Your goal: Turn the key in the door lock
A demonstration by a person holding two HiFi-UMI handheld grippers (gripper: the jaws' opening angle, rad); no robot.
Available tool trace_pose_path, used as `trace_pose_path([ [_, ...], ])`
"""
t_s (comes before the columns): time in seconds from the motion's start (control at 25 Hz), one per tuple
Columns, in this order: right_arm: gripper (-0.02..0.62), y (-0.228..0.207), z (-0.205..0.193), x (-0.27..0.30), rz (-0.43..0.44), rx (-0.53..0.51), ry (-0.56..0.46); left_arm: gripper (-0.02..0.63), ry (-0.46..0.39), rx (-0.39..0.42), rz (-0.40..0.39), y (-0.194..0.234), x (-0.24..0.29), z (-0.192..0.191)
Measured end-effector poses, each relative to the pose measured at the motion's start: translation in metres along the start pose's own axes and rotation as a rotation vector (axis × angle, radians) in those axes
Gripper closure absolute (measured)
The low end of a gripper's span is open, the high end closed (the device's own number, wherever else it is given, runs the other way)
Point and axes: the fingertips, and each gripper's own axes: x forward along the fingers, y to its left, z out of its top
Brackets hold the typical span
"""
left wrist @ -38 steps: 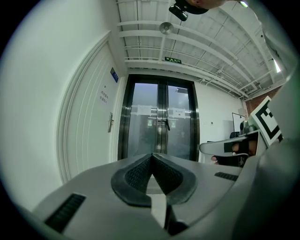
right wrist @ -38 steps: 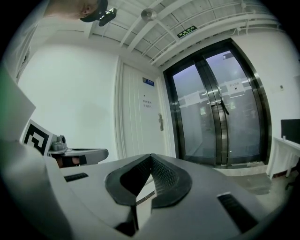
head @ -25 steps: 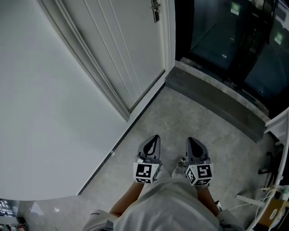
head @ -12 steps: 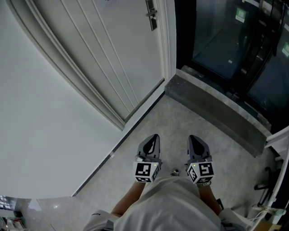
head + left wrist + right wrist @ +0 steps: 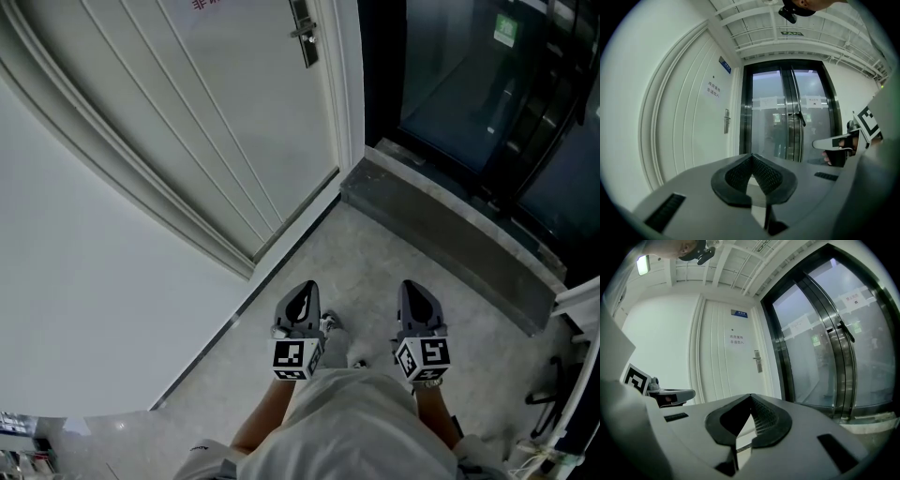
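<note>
Far left, a plain wall; next, the white door; the lock plate sits near its right edge, well ahead of me; its long axis runs up and down the door, and its lever points left across the panel; a key is too small for me to make out. My left gripper points forward over the floor, jaws closed tip to tip on nothing; my right gripper is alongside, pointing the same way, jaws likewise together and empty. Further right, a stone step; beyond it, dark glass doors.
</note>
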Motion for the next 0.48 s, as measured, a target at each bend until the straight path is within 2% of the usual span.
trace_pose_path([
  [0.16,0.595,-0.023,-0.006,0.018,-0.039,0.008,0.015,0.597,0.021,-0.011,-0.002,0.009,0.032,-0.011],
  [0.32,0.594,-0.045,-0.004,0.041,-0.069,0.006,0.017,0.597,0.03,-0.009,-0.063,-0.002,0.074,-0.017],
  [0.48,0.595,-0.062,0.013,0.08,-0.077,-0.013,0.006,0.597,0.005,-0.018,-0.098,0.001,0.124,-0.003],
])
